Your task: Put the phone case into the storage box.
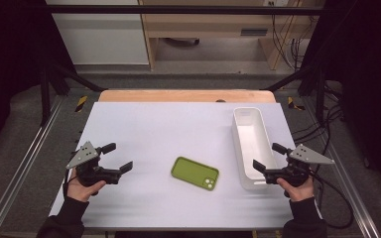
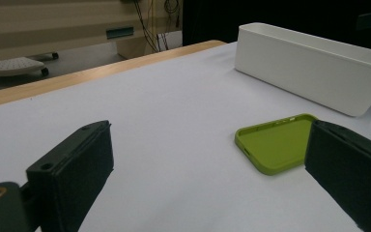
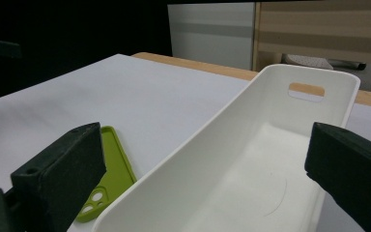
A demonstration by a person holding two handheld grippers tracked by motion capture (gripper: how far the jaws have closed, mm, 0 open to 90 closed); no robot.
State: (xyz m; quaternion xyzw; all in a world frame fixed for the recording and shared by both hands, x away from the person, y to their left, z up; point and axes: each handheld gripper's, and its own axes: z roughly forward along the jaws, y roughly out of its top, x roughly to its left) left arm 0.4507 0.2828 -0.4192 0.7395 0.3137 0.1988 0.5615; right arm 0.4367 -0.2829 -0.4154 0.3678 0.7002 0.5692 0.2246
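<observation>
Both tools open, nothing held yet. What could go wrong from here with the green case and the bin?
1. The green phone case lies flat on the white sheet, so a tool may scrape or slide it rather than pinch an edge.
2. The right tool hangs close to the white bin; a careless swing could nudge it.
3. The bin is narrow, so the case may catch on its rim.

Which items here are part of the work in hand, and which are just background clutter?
In play:
- green phone case, flat on the white table cover
- white bin, empty
- left claw and right claw, both open, holding nothing

Just lying about:
- cables behind the table
- wooden shelving
</observation>
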